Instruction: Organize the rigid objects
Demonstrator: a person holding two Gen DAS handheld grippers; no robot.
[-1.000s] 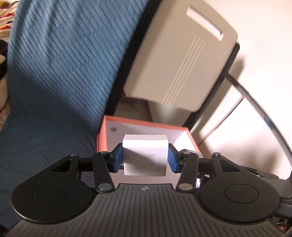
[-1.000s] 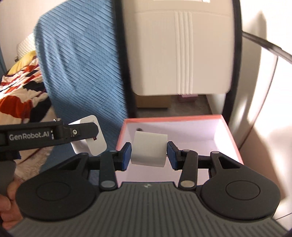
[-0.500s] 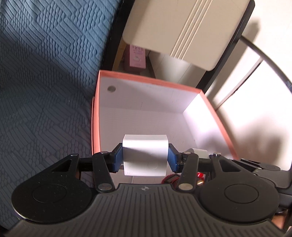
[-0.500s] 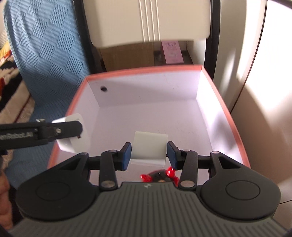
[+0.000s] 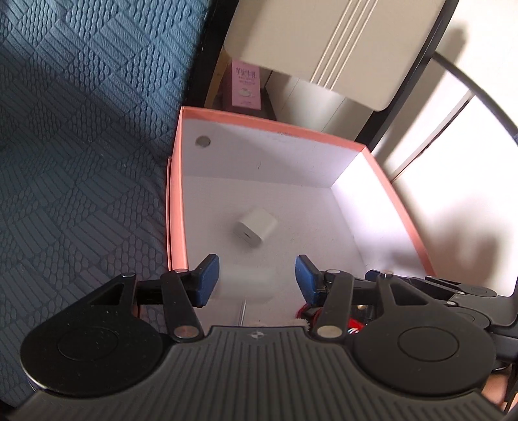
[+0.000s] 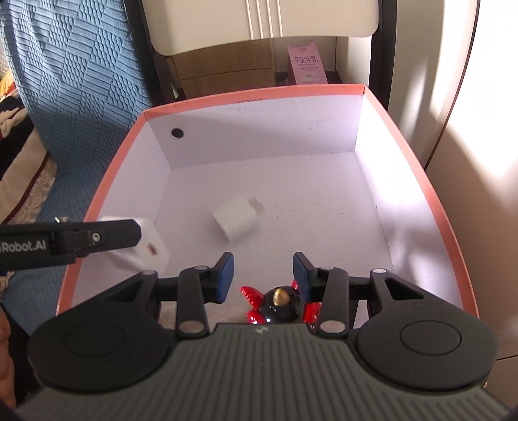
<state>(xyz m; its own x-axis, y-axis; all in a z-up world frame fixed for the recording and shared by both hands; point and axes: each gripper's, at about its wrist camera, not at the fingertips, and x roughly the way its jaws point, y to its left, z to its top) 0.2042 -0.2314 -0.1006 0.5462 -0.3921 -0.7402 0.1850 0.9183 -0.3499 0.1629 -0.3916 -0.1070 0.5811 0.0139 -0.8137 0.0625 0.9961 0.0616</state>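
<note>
An open box point(image 5: 176, 207) with an orange rim and white inside sits below both grippers; it also shows in the right wrist view point(image 6: 430, 207). My left gripper point(image 5: 257, 278) is open, and a blurred white cube point(image 5: 242, 280) falls between its fingers; in the right wrist view that cube point(image 6: 149, 249) is just beside the left fingers. My right gripper point(image 6: 262, 275) is open and empty. A small white charger point(image 6: 236, 218) lies on the box floor, also in the left wrist view point(image 5: 255, 226). A red and black toy point(image 6: 280, 306) lies at the box's near end.
A blue textured cover point(image 5: 81, 162) lies left of the box. A beige chair back point(image 6: 259, 22) stands behind it, with a pink carton point(image 6: 306, 64) and a cardboard box point(image 6: 226, 71) on the floor beyond. A pale wall point(image 6: 469, 145) is on the right.
Both grippers have opened over the box. The right one's white charger dropped onto the box floor. The left one's white cube has left the pads and is falling.
</note>
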